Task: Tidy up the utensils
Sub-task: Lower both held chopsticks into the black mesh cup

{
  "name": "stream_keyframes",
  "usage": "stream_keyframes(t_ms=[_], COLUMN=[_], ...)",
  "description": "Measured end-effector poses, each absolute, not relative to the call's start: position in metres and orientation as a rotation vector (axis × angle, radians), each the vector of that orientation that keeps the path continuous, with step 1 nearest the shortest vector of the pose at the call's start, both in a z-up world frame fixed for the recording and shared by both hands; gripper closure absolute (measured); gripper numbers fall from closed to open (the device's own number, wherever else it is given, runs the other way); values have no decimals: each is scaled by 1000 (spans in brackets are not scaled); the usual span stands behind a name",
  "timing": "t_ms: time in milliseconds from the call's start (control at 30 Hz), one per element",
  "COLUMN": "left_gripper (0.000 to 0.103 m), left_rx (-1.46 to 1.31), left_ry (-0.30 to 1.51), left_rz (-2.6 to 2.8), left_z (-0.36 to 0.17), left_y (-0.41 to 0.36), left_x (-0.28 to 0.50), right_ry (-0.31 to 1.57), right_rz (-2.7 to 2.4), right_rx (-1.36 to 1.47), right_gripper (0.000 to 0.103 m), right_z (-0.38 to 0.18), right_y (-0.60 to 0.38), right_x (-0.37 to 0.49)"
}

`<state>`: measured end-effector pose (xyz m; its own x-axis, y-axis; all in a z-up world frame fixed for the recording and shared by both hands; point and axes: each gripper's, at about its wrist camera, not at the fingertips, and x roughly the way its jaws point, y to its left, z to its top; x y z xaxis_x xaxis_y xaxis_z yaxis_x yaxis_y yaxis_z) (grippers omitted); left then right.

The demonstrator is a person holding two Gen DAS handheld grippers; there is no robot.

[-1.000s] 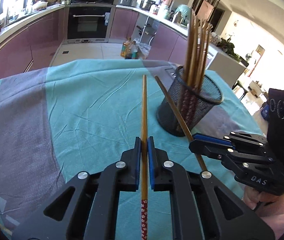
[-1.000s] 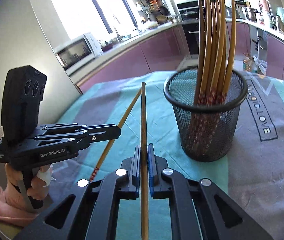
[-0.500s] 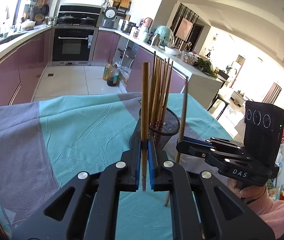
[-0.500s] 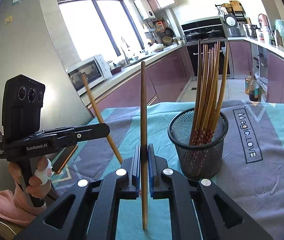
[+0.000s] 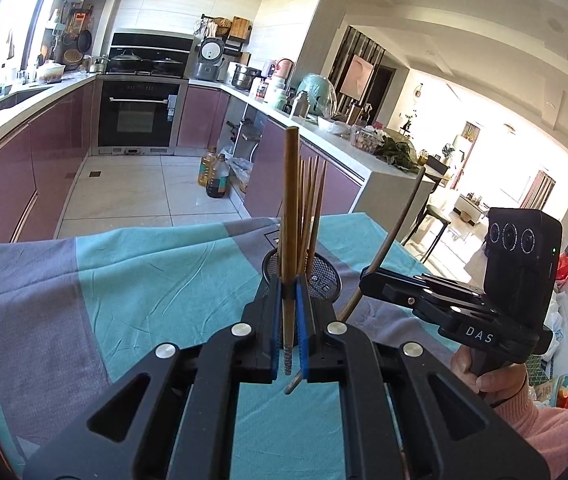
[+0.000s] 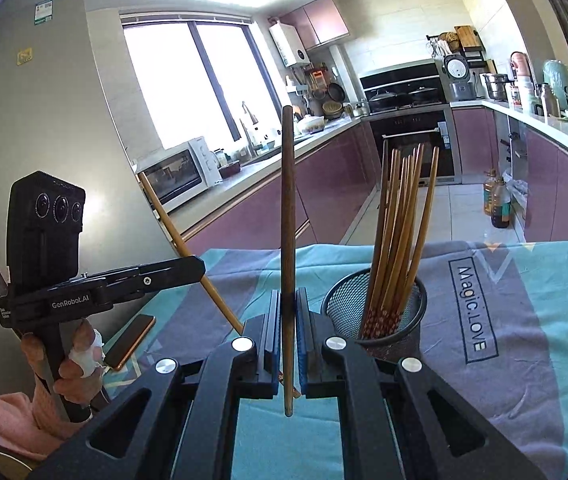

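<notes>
Left gripper (image 5: 289,308): jaws closed on a single brown chopstick (image 5: 290,216), held near its patterned lower end and standing almost upright. The stick's shaft crosses in front of the mesh holder (image 5: 326,276), so most of the holder's near wall is hidden in the left wrist view.

Right gripper (image 6: 289,312): jaws closed on a second, darker chopstick (image 6: 287,208), also near upright, its lower tip hanging free below the pads above the tablecloth (image 6: 544,320).

Mesh holder, right wrist view: a black wire cup standing on the cloth to the right of the gripper, filled with a bundle of chopsticks (image 6: 400,232) leaning slightly rightward, patterned ends down. Their number is hard to make out, since they overlap.

Both held sticks are outside the holder and above the cloth.

A flat dark object with an orange rim (image 6: 130,340), possibly a phone, lies on the cloth near the left edge, partly hidden behind the person's hand (image 6: 78,364). The table's far edge drops to the kitchen floor; its near edge is cut off by the gripper bodies.
</notes>
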<state>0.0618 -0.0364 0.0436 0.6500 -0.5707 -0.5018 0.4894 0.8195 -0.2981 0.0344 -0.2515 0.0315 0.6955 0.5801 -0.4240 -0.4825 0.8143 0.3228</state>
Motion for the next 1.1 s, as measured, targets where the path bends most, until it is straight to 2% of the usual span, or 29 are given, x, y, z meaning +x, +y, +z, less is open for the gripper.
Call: stream_keyframes(t_ms=[633,1100], left_gripper=[96,96], left_rx=[-97,-81], left_ry=[558,528], left_rz=[-630,-638], left_z=[68,67], left_y=[-44,-41], left_x=[65,67], right_ry=[455,419], right_rz=[575,574], right_rx=[173,166], right_gripper=[97,97], right_z=[55,67], right_y=[-264,-266], right_x=[38,38])
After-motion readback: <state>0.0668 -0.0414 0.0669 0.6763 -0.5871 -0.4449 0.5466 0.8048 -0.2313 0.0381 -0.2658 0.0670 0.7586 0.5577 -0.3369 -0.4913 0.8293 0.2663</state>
